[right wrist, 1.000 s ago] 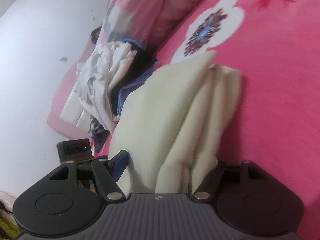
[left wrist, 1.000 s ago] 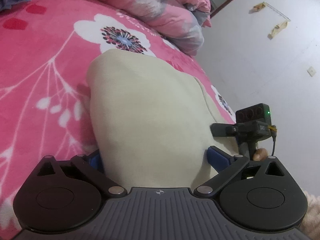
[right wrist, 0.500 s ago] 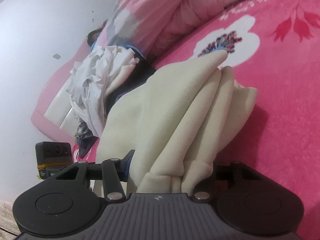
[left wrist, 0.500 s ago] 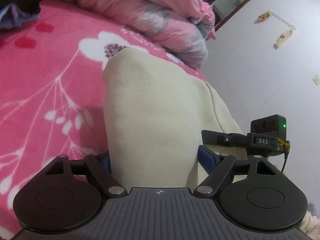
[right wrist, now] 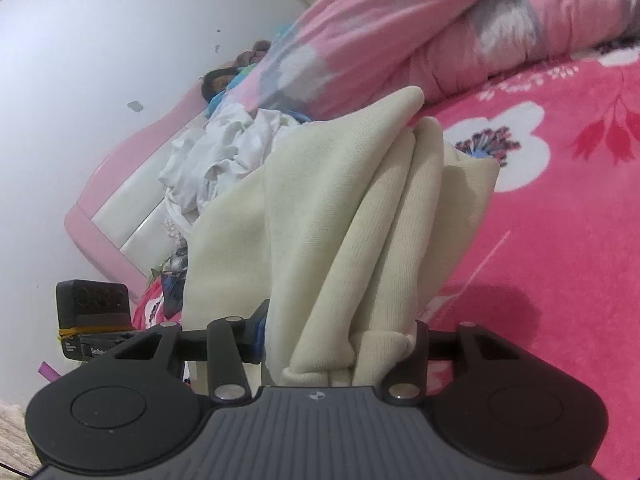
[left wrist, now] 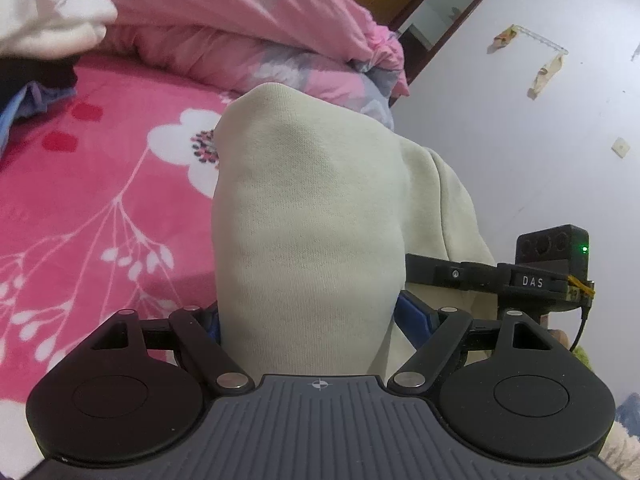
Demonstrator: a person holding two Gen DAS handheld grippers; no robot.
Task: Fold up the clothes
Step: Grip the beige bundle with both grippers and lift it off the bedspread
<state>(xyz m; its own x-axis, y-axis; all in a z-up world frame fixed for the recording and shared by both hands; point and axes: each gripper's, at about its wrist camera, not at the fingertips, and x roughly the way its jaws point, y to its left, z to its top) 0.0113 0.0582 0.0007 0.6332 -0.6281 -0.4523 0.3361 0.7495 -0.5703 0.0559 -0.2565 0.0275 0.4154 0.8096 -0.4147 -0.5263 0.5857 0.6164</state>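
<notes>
Both grippers are clamping the cream garment (left wrist: 308,240) right now: my left gripper (left wrist: 310,320) is pinching a thick fold, my right gripper (right wrist: 340,340) has just been squeezing tighter on a bunched-up edge. It's hanging between them above the pink floral blanket (left wrist: 100,208), near the rumpled quilt (right wrist: 400,32).

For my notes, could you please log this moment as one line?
left tongs: shut on cream garment | right tongs: shut on cream garment, closing further | garment raised off pink bedspread
</notes>
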